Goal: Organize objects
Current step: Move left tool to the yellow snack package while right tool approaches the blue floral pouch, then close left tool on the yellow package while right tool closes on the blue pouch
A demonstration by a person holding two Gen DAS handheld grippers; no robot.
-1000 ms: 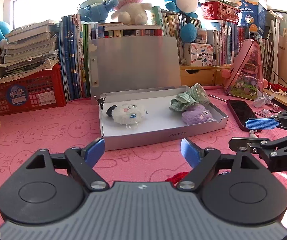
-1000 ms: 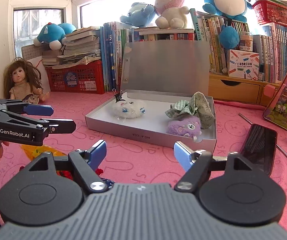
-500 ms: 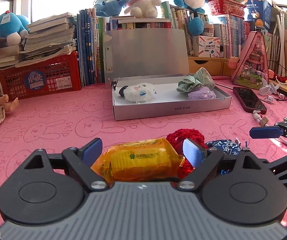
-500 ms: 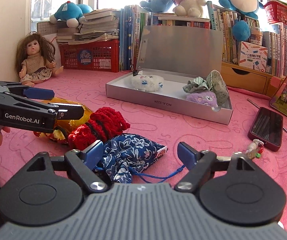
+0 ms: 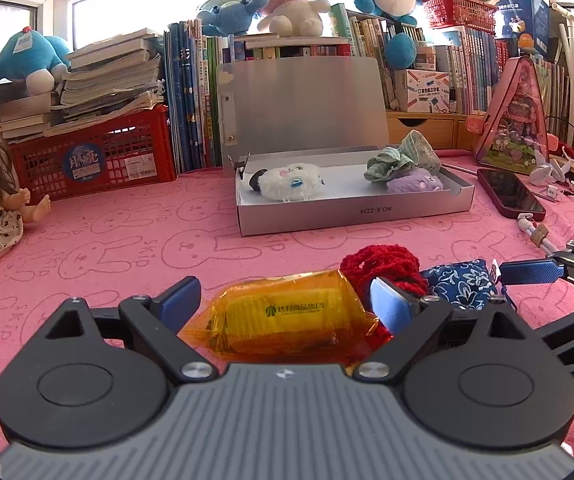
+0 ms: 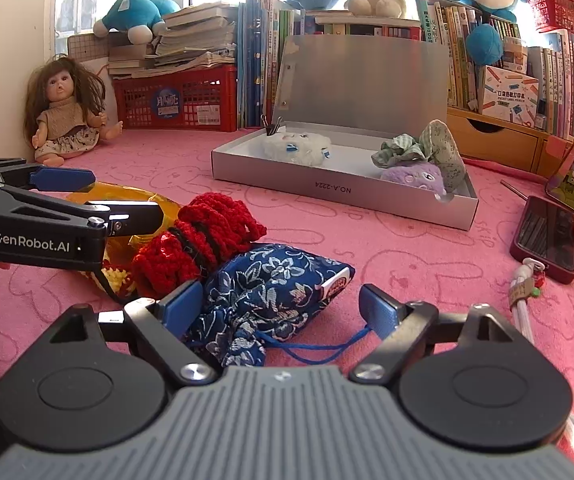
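An orange snack packet [image 5: 287, 316] lies on the pink cloth between the pads of my left gripper [image 5: 285, 302]; its jaws are opening and do not press on it. Beside the packet sits a red knitted piece [image 6: 203, 232]. A blue floral pouch [image 6: 271, 284] lies between the pads of my right gripper [image 6: 281, 306], whose jaws are also opening. Farther back stands the open silver box [image 5: 351, 210], lid up, holding a white plush [image 5: 287, 182], a purple plush [image 5: 415, 182] and a green cloth [image 5: 399, 156].
A doll [image 6: 63, 112] sits at the far left by the wall. A dark phone [image 6: 547, 236] and a small corded charm [image 6: 523, 292] lie to the right. A red crate [image 5: 95, 156] with stacked books and a row of books line the back.
Both grippers have sunk and drawn back from the box, bringing the packet, the red knit and the pouch into view. Both pairs of jaws stand a little wider.
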